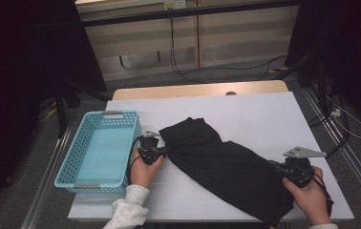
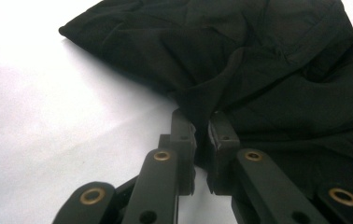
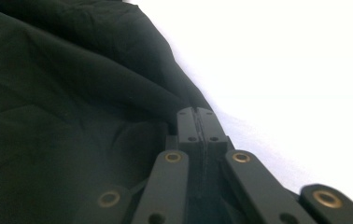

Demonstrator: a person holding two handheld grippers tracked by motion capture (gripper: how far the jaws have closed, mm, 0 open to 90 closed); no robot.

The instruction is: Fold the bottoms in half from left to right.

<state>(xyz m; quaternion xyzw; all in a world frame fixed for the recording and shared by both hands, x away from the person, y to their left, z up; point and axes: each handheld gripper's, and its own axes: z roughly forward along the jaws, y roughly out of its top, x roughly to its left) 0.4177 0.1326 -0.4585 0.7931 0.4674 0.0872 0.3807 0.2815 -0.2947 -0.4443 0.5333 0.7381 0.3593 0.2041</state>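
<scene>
1. At the near-left edge of the dark fabric, the left gripper (image 2: 202, 122) is pinching a fold of the black garment (image 2: 258, 60); its jaws are standing a little apart with cloth bunched between them, so the grip is looking light rather than deep.
2. Over on the near-right side, the right gripper (image 3: 196, 112) is pressing its jaws flat together along the garment's edge; a thin layer is probably caught between them, though the seam is too dark to be sure.
3. Seen from the high view, the black garment (image 1: 226, 167) is lying on the white table (image 1: 264, 114) with its long axis running diagonally, from the far-left end beside the left gripper (image 1: 162, 151) down to the near-right end by the right gripper (image 1: 276, 167).
4. Each hand is sitting at its own end of that axis, so the cloth is spanning the gap between them.
5. Just left of the left hand (image 1: 145, 167), the blue basket (image 1: 69, 164) is standing; that hand is the nearer one to it, well ahead of the right hand (image 1: 312, 195).
</scene>
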